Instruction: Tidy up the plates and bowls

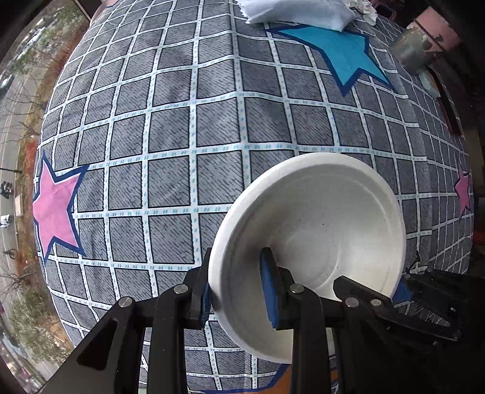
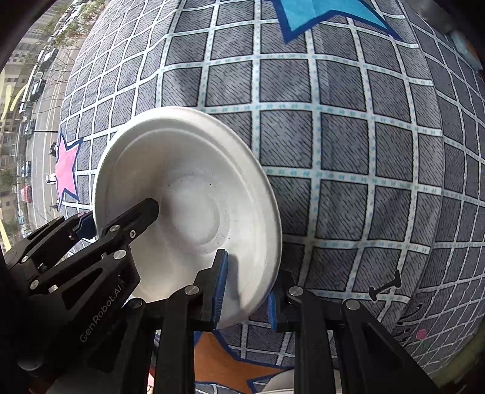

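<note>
Scene: a desk covered by a grey checked cloth (image 1: 188, 127) with pale blue-white grid lines, seen from above through two fisheye cameras.

Bowl: one white disposable bowl (image 1: 318, 224), shallow with a wide flat rim, tilted and held just above the cloth, gripped from two opposite sides of its rim.

Left gripper: the left gripper (image 1: 239, 291) points down at the cloth; its jaws are pinching the bowl's rim, one blue pad outside the rim and the other inside the bowl.

Right gripper: the right gripper (image 2: 247, 291) has its jaws pinching the opposite part of the rim, one blue pad inside the bowl and one under the rim outside.

Cross views: in the right wrist view the left gripper appears at the lower left, clamped on the bowl's far rim; in the left wrist view the right gripper appears at the lower right, clamped likewise.

Cloth pattern: a pink star (image 1: 56, 209) with a dark blue outline lies at the left, a blue star (image 1: 342, 51) toward the far side, and an orange star (image 2: 224, 360) shows partly below the bowl.

Far edge: a folded white cloth or paper (image 1: 291, 10) rests on the far side beside the blue star.

Beyond the desk: a metal can (image 1: 415, 45) at the upper right, and a street with trees and cars at the left.
</note>
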Motion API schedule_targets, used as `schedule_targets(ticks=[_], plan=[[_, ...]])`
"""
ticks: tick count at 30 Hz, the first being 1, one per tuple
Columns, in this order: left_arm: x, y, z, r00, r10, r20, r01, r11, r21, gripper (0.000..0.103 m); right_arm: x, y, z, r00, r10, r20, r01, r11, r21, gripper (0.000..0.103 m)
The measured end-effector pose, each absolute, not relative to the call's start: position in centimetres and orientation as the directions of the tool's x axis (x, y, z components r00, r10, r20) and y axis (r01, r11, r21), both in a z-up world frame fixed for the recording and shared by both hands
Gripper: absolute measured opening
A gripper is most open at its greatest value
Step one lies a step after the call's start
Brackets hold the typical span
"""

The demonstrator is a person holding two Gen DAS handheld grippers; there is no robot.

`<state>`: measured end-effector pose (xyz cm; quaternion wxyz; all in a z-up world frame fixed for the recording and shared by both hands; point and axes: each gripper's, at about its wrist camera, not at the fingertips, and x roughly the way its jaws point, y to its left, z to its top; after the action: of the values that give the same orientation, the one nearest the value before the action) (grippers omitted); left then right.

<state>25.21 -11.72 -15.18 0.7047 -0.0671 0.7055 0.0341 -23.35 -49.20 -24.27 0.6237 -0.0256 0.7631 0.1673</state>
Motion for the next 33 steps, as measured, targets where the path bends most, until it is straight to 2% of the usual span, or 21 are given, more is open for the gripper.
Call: schedule_targets(ticks=[6, 15, 25, 33], plan=[[24.0, -16.2, -15.6, -0.010, -0.051, -0.999, -0.117, 0.992, -0.050, 0.035, -24.5, -52.9, -24.9, -0.236, 0.188, -0.953, -0.202, 0.950, 0.237, 0.024], [20.3, -22.0, -15.7, -0.025, -0.076, -0.997, -0.166, 0.984, -0.071, 0.035, -25.2, -54.7, -24.8, -0.224, 0.229, -0.947, -0.176, 0.947, 0.270, 0.024], [18.0, -24.8, -8.9, 0.026, -0.079, -0.997, -0.150, 0.985, -0.082, 0.035, -25.5, -56.6, -21.3, -0.184, 0.224, -0.957, -0.211, 0.942, 0.261, 0.024], [14.6, -28.9, -4.6, 0.049, -0.104, -0.993, -0.078, 0.991, -0.108, 0.035, -28.6, -58.0, -19.1, -0.155, 0.208, -0.966, -0.215, 0.947, 0.238, 0.024]])
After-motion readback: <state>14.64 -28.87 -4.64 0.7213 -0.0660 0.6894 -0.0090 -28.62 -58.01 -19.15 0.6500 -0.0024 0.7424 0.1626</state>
